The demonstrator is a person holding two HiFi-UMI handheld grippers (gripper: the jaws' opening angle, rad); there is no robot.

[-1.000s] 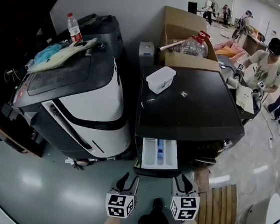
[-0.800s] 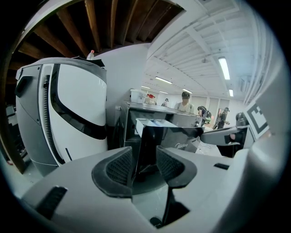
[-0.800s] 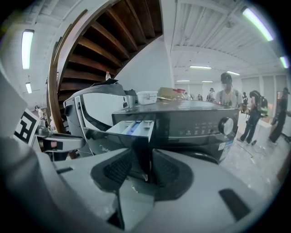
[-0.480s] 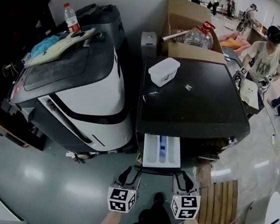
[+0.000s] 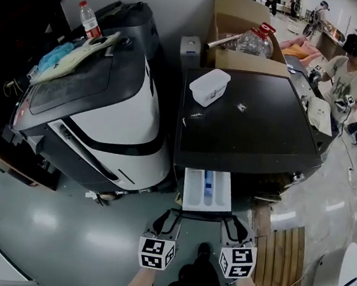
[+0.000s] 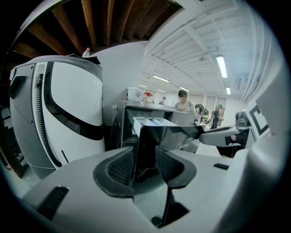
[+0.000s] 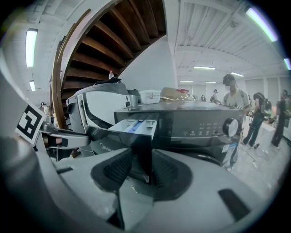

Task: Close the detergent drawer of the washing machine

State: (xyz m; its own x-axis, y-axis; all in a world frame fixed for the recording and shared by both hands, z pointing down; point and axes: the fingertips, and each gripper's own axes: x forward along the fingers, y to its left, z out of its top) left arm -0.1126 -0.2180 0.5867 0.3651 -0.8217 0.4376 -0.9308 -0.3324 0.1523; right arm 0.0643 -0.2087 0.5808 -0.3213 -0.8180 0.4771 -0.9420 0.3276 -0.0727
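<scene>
Detergent drawer pulled far out, level, from the top left of the black washing machine front. White tray with a blue middle compartment. Glossy black face panel at its outer end.

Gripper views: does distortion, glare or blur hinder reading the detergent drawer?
Left gripper view: heavy fisheye bending, dark corners, detergent drawer front glossy and dim; right gripper view: drawer sharp, foreground soft, ceiling light blown out; head view: curved edges, glare on floor.
</scene>
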